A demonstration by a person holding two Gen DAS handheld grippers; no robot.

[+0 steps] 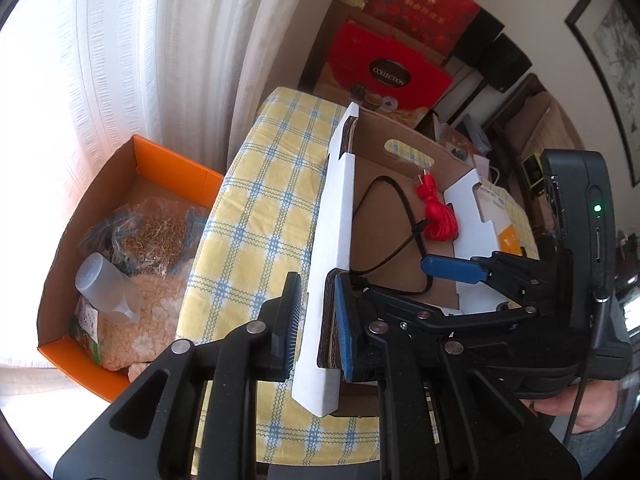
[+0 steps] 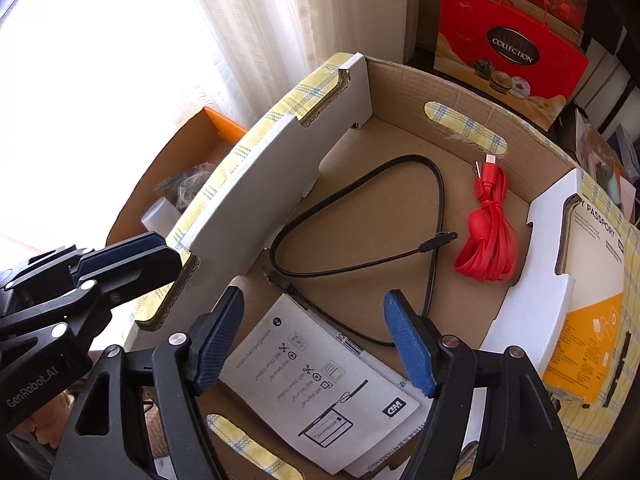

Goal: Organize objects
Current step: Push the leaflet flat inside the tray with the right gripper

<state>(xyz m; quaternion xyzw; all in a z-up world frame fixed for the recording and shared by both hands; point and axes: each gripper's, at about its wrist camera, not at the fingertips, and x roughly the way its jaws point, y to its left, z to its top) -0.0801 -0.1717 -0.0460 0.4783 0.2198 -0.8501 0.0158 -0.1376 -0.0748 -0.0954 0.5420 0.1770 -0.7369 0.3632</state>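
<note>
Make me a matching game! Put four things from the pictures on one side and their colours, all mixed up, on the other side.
Things:
1. bundled cable
2. loose cable
3. leaflet
4. floor box

Colours:
A. orange
B. white with black print
C. red
D. black

Pairs: 1-C, 2-D, 3-B, 4-A

Both cables and the leaflet lie inside the cardboard tray.
</note>
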